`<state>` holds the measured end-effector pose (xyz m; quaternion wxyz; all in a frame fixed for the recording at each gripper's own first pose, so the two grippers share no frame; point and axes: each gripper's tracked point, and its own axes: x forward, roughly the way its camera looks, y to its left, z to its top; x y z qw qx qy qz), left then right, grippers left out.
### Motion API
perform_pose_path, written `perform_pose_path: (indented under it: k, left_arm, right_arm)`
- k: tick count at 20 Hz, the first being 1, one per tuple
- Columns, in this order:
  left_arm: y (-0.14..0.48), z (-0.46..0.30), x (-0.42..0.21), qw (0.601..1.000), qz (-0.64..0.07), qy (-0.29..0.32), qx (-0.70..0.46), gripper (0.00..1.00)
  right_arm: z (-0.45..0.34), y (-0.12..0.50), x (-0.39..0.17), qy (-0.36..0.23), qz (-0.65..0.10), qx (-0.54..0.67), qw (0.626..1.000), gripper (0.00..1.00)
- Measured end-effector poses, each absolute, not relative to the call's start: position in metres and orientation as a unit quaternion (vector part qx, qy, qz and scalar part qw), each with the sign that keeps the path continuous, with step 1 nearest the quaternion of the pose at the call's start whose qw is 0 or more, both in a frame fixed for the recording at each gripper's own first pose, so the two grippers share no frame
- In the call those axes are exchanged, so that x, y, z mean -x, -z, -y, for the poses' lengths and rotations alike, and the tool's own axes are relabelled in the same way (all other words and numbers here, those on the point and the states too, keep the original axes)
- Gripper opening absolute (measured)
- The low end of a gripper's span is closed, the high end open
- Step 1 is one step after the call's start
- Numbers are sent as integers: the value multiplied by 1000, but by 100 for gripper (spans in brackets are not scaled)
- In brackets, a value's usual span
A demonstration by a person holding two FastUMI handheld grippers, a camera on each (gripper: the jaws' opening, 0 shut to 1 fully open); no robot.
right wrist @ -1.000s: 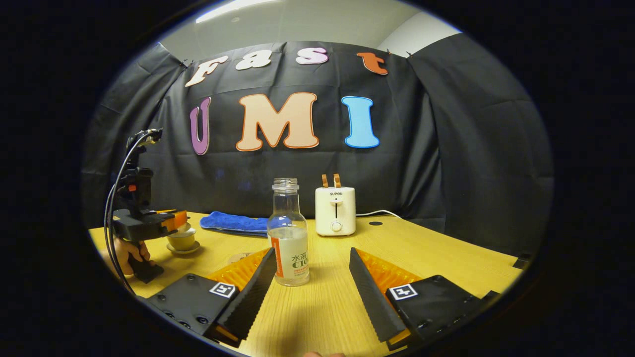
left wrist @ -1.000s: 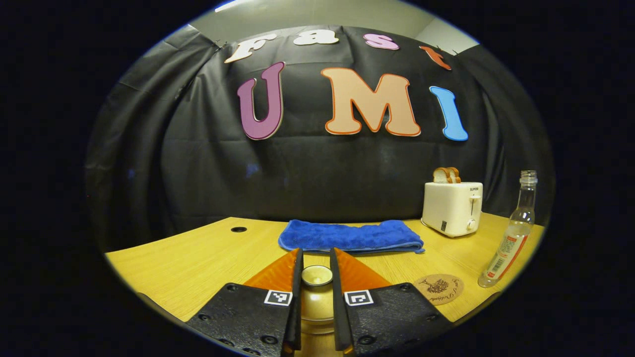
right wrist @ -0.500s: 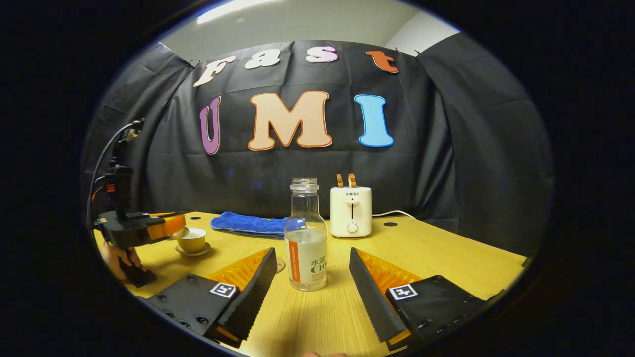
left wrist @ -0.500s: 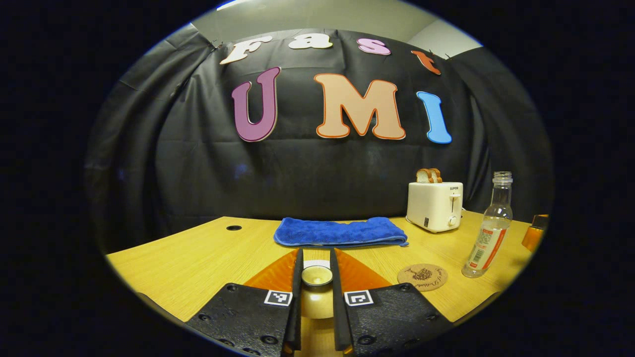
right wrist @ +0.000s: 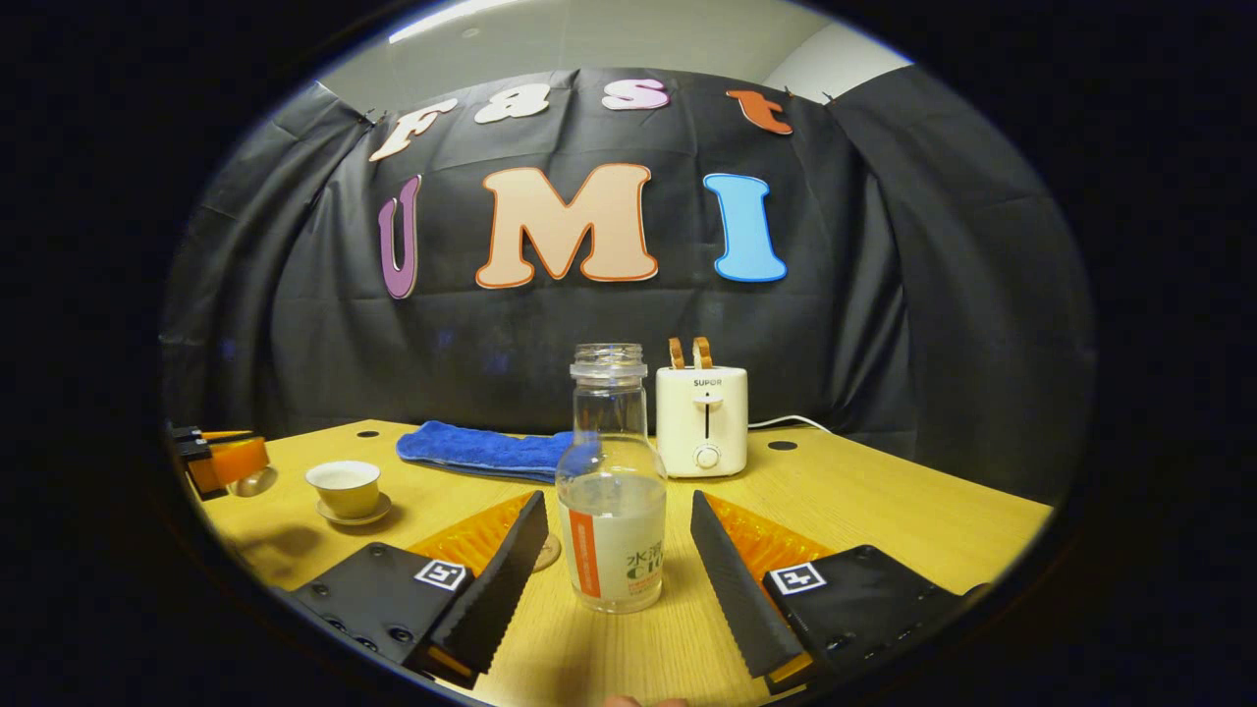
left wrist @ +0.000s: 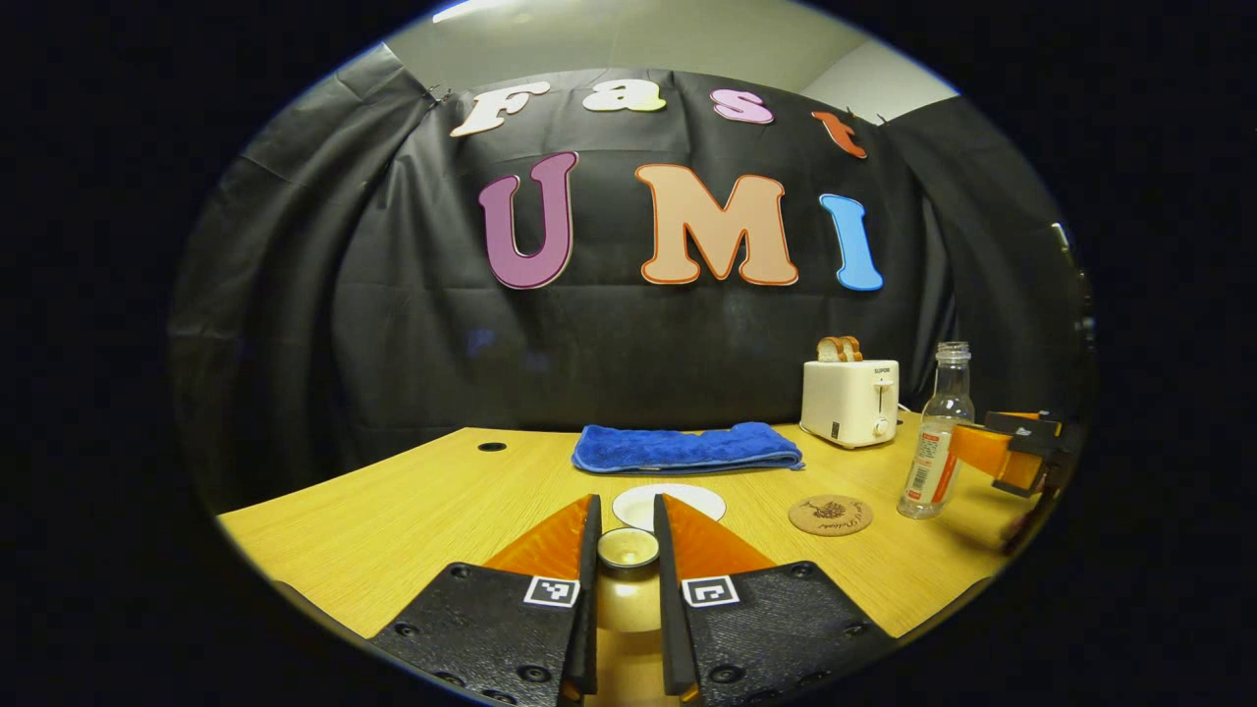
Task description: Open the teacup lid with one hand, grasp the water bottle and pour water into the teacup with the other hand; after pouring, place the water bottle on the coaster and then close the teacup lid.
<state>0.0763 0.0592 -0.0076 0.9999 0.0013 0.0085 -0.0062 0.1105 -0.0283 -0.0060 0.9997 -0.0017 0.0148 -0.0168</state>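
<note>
My left gripper (left wrist: 627,516) is shut on the knob of the golden teacup lid (left wrist: 628,550) and holds it in the air. Just beyond its fingertips the uncovered teacup (left wrist: 678,503) shows its pale rim. In the right gripper view the teacup (right wrist: 344,487) stands on its saucer (right wrist: 355,514), with the left gripper (right wrist: 224,458) and the lid (right wrist: 253,481) to its left. My right gripper (right wrist: 617,506) is open around the uncapped water bottle (right wrist: 611,491), which stands upright between the fingers, untouched. The round cork coaster (left wrist: 831,515) lies left of the bottle (left wrist: 933,442).
A folded blue towel (left wrist: 687,447) lies at the back of the wooden table (left wrist: 393,520). A white toaster (right wrist: 700,420) with bread slices stands behind the bottle, its cable trailing right. The coaster (right wrist: 543,552) peeks past my right gripper's left finger.
The left gripper has lifted the lid off the teacup and carried it away to the cup's left. The right gripper has moved forward until the bottle stands between its open fingers.
</note>
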Motion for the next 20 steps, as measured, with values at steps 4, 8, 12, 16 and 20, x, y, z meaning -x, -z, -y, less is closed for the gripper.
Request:
perform_pose_path:
  k: [4,8,12,16,20]
  left_arm:
    - [8,-63,-69,1000,-9,8,-1,22]
    - [8,-59,-65,1000,-9,23,0,25]
    - [9,-53,-62,999,-10,46,1,23]
    - [7,-53,-61,999,-8,52,0,25]
    - [8,-60,-61,999,-9,48,0,24]
  right_arm:
    - [30,8,-137,27,-23,0,999,95]
    - [31,8,-158,36,-20,1,999,95]
    - [27,2,-170,37,0,1,999,89]
    - [31,4,-171,50,-3,4,999,81]
    - [20,6,-172,25,-5,5,1000,72]
